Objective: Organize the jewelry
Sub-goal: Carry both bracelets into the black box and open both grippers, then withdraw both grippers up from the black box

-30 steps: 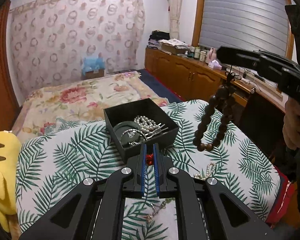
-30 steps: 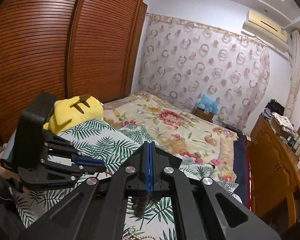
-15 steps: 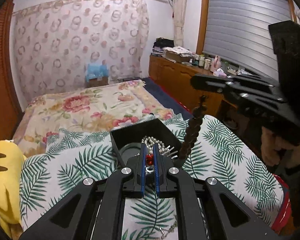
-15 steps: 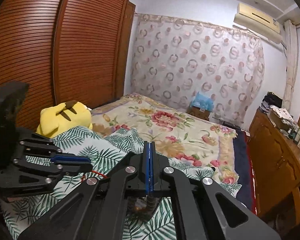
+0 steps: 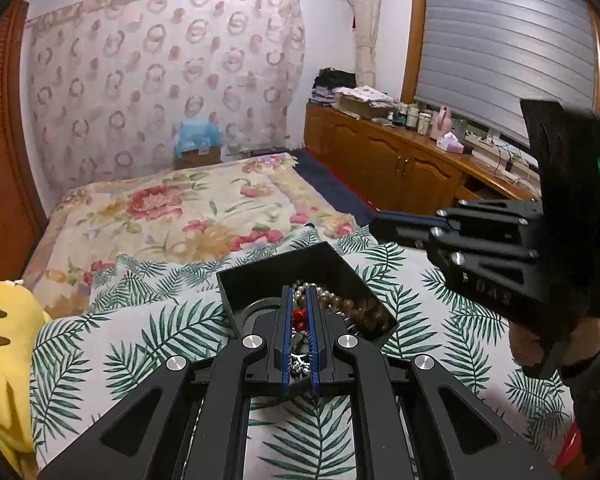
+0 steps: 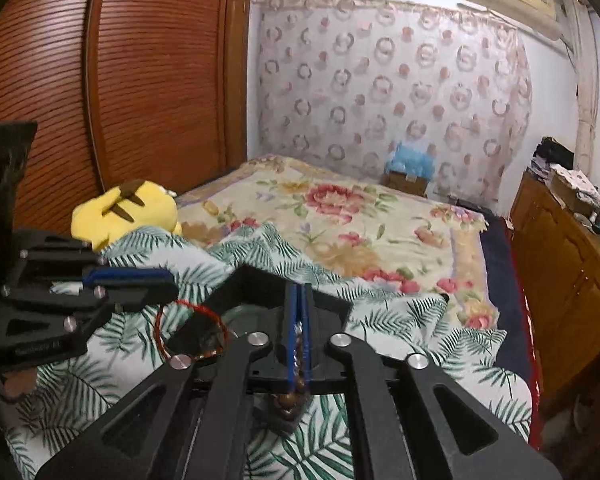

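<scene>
**Matte black rigs, blue pads**

Both units are matte black plastic with round silver screws. The left hand-held gripper (image 5: 299, 312) has blue-lined fingers, same on the right hand-held gripper (image 6: 298, 320). Green LED glows at 3 o'clock in the left view, bare skin under it.

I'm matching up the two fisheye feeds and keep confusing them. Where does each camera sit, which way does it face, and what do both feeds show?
Left wrist: sits on the left gripper, looking along its fingers over the black jewelry box toward the window and cabinets; the right gripper and the hand holding it show at right.
Right wrist: sits on the right gripper, facing the wardrobe and curtain; the left gripper, with a red cord bracelet dangling, shows at left.
Shared: the box, the leaf-print cloth, the yellow plush, the floral bed.
</scene>
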### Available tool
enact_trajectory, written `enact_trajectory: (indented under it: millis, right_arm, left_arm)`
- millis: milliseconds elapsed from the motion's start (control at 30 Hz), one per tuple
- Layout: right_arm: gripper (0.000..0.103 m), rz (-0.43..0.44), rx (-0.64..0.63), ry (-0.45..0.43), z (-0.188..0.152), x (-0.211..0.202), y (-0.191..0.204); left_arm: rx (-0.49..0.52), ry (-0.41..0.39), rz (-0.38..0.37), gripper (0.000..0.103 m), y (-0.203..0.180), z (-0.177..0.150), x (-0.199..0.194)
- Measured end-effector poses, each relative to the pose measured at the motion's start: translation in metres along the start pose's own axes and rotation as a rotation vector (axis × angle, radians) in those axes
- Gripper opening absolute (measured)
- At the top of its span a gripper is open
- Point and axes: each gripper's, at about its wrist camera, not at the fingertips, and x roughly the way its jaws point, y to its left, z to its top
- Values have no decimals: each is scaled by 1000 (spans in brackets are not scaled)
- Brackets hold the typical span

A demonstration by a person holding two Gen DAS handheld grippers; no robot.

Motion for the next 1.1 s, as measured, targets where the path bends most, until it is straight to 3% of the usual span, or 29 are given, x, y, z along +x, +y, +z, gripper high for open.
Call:
enact_trajectory:
  millis: [400,467,567,667,933,1100]
  right_arm:
    - [14,-34,1,40,-53,-27,-10]
    - [14,-21,14,40,-63,-34,-11]
    - [14,-12,22,40,-76,-41,-8]
    - [14,4,34,44,-89,-48,-3]
    - [20,43,52,69,-115,-62,14]
    - [20,66,67,89,-129,-72,25]
  left_arm:
    - [-24,19,1,6,0,13,27]
    - [-24,22,7,11,0,14,27]
    - [-8,26,26,27,-4,9,24]
    - [-2,31,31,30,-6,3,20]
    - [21,29,24,53,-15,-21,-3]
    - [31,34,8,57,-21,-41,-19]
